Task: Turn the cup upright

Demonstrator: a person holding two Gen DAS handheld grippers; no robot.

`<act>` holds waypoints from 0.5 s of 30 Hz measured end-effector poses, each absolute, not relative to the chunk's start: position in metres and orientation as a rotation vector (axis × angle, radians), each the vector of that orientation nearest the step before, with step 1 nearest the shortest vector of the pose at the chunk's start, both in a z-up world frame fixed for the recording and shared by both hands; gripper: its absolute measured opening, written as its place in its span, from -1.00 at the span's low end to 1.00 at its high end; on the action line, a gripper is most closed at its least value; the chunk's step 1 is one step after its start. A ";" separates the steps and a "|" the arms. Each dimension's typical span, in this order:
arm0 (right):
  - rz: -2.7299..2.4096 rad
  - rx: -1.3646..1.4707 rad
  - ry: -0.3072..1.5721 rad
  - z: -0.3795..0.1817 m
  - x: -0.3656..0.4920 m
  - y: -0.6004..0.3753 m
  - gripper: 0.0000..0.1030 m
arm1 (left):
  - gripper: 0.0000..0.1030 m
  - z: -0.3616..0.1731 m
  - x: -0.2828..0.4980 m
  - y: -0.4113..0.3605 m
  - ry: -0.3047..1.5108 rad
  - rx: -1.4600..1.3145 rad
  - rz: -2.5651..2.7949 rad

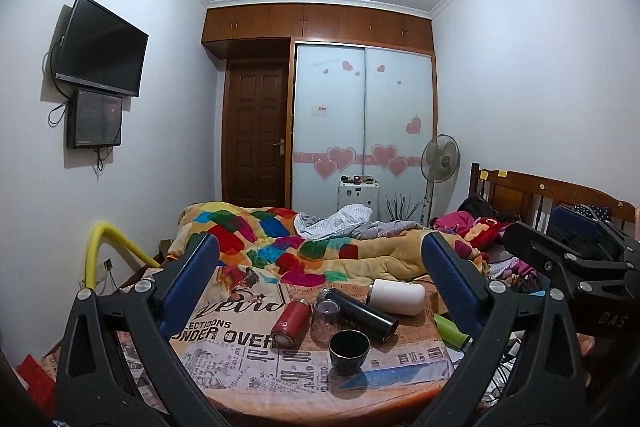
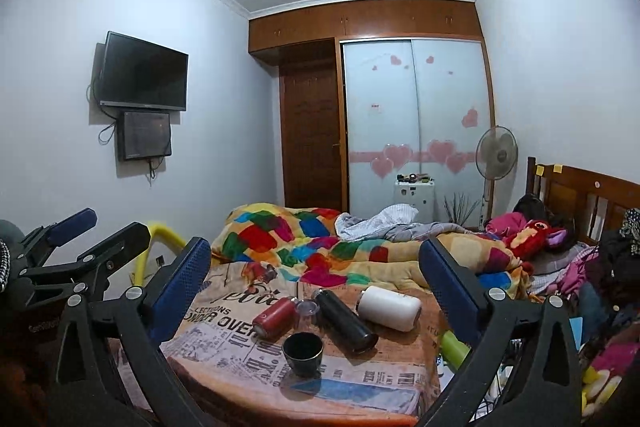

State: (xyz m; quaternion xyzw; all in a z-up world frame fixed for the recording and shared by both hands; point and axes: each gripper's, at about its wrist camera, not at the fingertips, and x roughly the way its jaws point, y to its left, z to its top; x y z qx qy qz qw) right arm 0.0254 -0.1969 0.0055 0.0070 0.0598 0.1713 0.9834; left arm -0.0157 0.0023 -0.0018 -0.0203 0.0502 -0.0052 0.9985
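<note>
Both claws are spread wide with nothing between their blue pads: the left claw (image 1: 320, 259) and the right claw (image 2: 316, 259) hover above the near end of a surface covered by a newspaper-print cloth (image 1: 240, 347), each framing the same cluster of drinkware. In the left wrist view the cluster sits ahead and slightly below, roughly centred between the pads; in the right wrist view it sits just as central, so neither claw looks clearly nearer. Closest to the claws stands a small black cup (image 1: 349, 347), mouth up, already upright by the look of it. Just behind it a clear glass cup (image 1: 327, 315) appears to be upside down, rim against the cloth, though its transparency makes that hard to confirm; if so, it is the likely piece to turn over, and its axis is vertical. It is wedged between a red flask (image 1: 286, 323) lying on its side to the left and a black flask (image 1: 360, 315) lying on its side to the right, both apparently touching or just beside it. A white flask (image 1: 396, 297) lies farther back and right, a green object (image 1: 452, 329) at the right edge. Beyond lies a colourful patchwork quilt (image 1: 280, 239). Reaching the glass means passing over the black cup.
</note>
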 end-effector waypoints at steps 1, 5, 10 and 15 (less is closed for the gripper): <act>0.344 0.014 0.121 0.005 0.025 -0.197 1.00 | 0.98 -0.002 -0.016 0.001 0.101 -0.040 -0.010; 0.343 0.012 0.130 0.003 0.023 -0.198 1.00 | 0.98 -0.004 -0.016 0.000 0.105 -0.038 -0.008; 0.344 0.009 0.132 0.002 0.021 -0.199 1.00 | 0.98 -0.005 -0.016 -0.001 0.108 -0.037 -0.007; 0.345 0.010 0.137 0.003 0.021 -0.201 1.00 | 0.98 -0.005 -0.014 -0.001 0.115 -0.035 -0.008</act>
